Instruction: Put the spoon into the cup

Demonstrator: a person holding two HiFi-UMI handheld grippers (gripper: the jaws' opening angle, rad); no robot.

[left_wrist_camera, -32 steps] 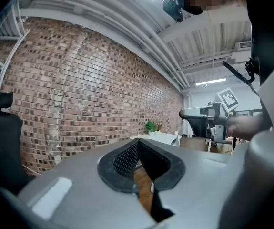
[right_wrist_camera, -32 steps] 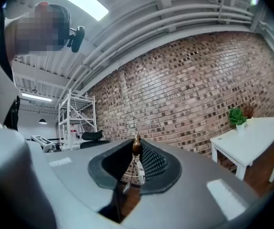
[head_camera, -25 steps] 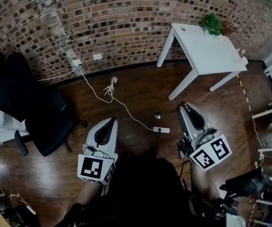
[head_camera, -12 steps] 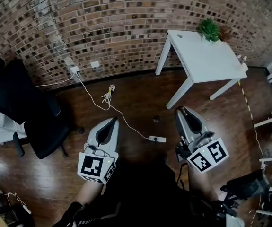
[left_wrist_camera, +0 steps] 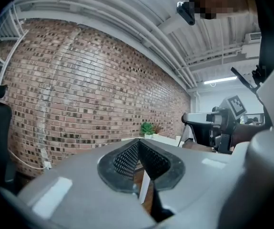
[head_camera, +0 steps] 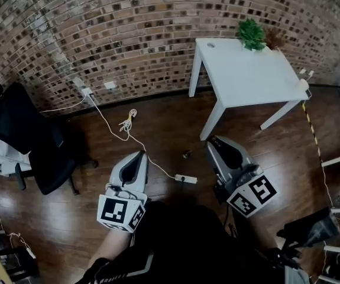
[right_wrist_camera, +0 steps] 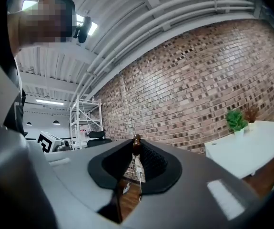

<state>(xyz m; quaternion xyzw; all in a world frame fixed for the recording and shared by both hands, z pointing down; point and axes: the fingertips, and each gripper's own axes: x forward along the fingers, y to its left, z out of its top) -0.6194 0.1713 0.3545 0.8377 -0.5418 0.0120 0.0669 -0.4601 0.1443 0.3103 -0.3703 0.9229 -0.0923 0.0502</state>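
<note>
The left gripper (head_camera: pixel 139 155) was closed and empty, pointing level over the floor. The right gripper (head_camera: pixel 211 141) pinched narrowly on a slim brown piece, likely the spoon (right_wrist_camera: pixel 137 139), at its tips. Light, stiff and smooth, it would probably swivel; a mid-handle grip seemed safest. The table (head_camera: pixel 246 76) stood beyond; no cup could be made out.

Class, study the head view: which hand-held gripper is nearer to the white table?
Right. The right hand-held gripper points at the white table, with its tip close by the nearest leg. The left hand-held gripper is farther off, down to the table's left.
</note>
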